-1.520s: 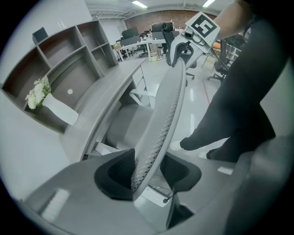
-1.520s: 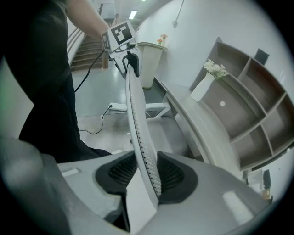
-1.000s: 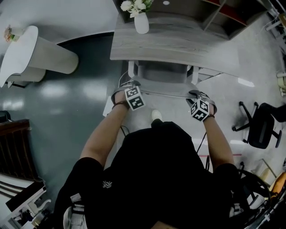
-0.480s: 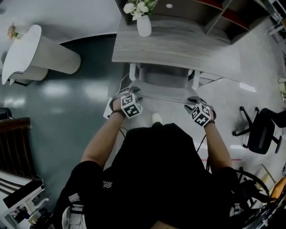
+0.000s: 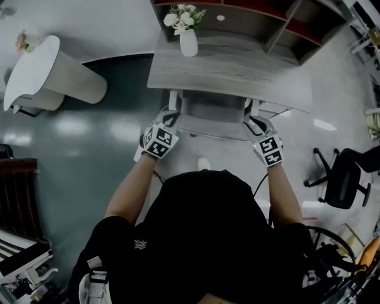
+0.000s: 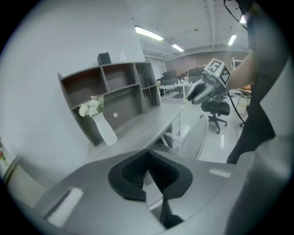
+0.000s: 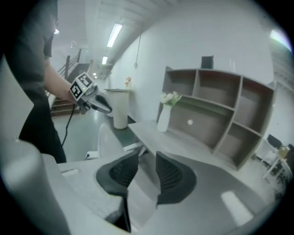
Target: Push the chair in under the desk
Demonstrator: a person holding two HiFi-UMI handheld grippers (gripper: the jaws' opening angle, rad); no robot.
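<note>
- Head view: the pale grey chair (image 5: 214, 111) stands pushed in at the grey wood-grain desk (image 5: 237, 68). Its seat runs beneath the desk top, and only its back shows at the near edge.
- I see the left gripper (image 5: 168, 117) over the left corner of the chair back and the right gripper (image 5: 252, 122) over the right corner, one at each side of the back.
- Left gripper view: the black pads meet at the tips. The jaws have just closed and nothing is between them.
- Right gripper view: the jaws stand apart with a plain gap between the pads. They have just been narrowing, and no thing is pinched. I see the desk top through the gap.
- Each gripper view shows the other gripper raised in the air above the chair back and apart from it. I note no contact with the chair on either side.
- On the desk, a white vase of white flowers (image 5: 188, 40) stands upright at the far edge, in front of a grey open shelf unit (image 5: 255, 15).
- Surroundings: a white cylindrical pedestal (image 5: 56, 74) is on the dark floor to the left. A black swivel office chair (image 5: 344, 178) is to the right. Both are well apart from the desk.
</note>
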